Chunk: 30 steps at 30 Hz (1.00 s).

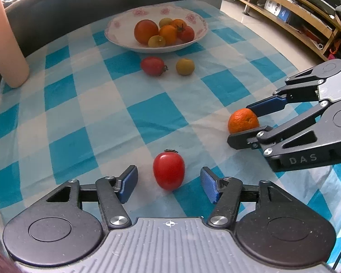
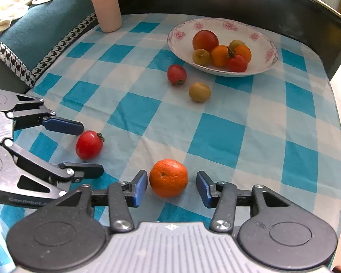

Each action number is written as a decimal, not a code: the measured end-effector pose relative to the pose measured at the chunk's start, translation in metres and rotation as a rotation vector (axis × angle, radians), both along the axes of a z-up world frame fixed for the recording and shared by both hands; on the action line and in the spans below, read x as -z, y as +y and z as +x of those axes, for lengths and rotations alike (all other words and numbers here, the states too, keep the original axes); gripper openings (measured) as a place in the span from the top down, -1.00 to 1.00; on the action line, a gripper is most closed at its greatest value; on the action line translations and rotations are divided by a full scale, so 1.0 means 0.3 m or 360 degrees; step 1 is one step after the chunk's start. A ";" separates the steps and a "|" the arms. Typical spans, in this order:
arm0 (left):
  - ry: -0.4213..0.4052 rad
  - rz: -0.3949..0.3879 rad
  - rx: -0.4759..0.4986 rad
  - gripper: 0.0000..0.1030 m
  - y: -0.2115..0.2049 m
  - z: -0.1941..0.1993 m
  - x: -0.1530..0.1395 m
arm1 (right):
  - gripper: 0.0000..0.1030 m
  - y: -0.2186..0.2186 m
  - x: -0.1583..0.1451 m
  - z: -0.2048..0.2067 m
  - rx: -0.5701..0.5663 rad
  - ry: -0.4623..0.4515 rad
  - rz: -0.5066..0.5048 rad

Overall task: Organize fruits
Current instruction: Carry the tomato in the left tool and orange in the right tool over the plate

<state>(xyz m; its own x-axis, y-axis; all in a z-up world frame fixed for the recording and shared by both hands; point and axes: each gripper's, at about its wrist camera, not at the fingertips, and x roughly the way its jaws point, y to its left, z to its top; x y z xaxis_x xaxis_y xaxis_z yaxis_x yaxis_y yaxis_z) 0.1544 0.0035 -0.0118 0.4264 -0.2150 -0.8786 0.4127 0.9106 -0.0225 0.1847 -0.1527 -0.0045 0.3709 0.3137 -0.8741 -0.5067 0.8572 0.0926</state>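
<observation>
Left gripper (image 1: 169, 183): two black linkage arms carried blue, ribbed fingertip pads (image 1: 208, 185) and were pinned with silver round-head screws. Behind the pads sat two large black discs, each with a raised circular inset, flanking a grey ribbed centre plate (image 1: 170, 245) that bore a small white crosshair mark. Seen from the right wrist camera, its black side wall carried pale lettering reading "GenRobot". Right gripper (image 2: 171, 187): the build was identical, with blue pads (image 2: 141, 187), speckled black arms with triangular cut-outs, silver pivots, black discs and a grey ribbed plate with crosshair. From the left wrist camera, its side wall showed the embossed letters "DAS" (image 1: 303, 159).
</observation>
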 end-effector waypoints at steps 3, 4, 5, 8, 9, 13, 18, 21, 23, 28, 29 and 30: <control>-0.0018 0.0026 0.0025 0.00 -0.015 -0.006 -0.002 | -0.17 0.005 -0.002 -0.004 -0.0009 -0.0008 -0.0007; -0.0013 0.0021 0.0032 0.02 -0.018 -0.006 -0.003 | -0.17 0.009 -0.004 -0.006 -0.0010 -0.0012 -0.0017; -0.0014 0.0023 0.0037 0.02 -0.023 -0.006 -0.004 | -0.17 0.012 -0.004 -0.006 -0.0014 -0.0012 -0.0024; -0.0032 0.0044 0.0036 0.19 -0.031 -0.006 -0.009 | -0.13 0.016 -0.003 -0.005 -0.0015 -0.0005 -0.0038; -0.0041 0.0046 0.0033 0.29 -0.032 -0.006 -0.014 | -0.10 0.017 -0.002 -0.006 -0.0013 -0.0009 -0.0050; -0.0025 0.0046 0.0061 0.30 -0.054 -0.005 -0.019 | 0.06 0.017 -0.008 -0.006 -0.0017 -0.0014 -0.0052; -0.0015 0.0035 0.0051 0.29 -0.055 -0.001 -0.020 | 0.06 0.024 -0.011 -0.009 -0.0021 -0.0019 -0.0052; -0.0031 0.0022 0.0044 0.29 -0.058 0.004 -0.032 | 0.06 0.027 -0.020 -0.009 -0.0023 -0.0030 -0.0042; -0.0045 0.0006 0.0034 0.29 -0.057 0.013 -0.046 | 0.06 0.028 -0.023 -0.006 -0.0019 -0.0037 -0.0036; -0.0082 -0.0024 -0.0002 0.29 -0.053 0.036 -0.077 | 0.07 0.028 -0.050 0.004 0.0002 -0.0073 -0.0013; -0.0089 -0.0031 -0.0009 0.29 -0.052 0.042 -0.084 | 0.07 0.027 -0.056 0.007 0.0011 -0.0080 -0.0007; -0.0095 -0.0036 -0.0015 0.29 -0.051 0.046 -0.089 | 0.07 0.024 -0.061 0.012 0.0021 -0.0086 0.0001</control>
<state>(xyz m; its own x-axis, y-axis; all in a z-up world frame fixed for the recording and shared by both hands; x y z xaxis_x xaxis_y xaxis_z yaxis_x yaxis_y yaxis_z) 0.1681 -0.0117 0.0149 0.4800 -0.2302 -0.8465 0.4054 0.9139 -0.0186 0.1883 -0.1456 0.0139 0.4215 0.3092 -0.8525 -0.4998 0.8636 0.0661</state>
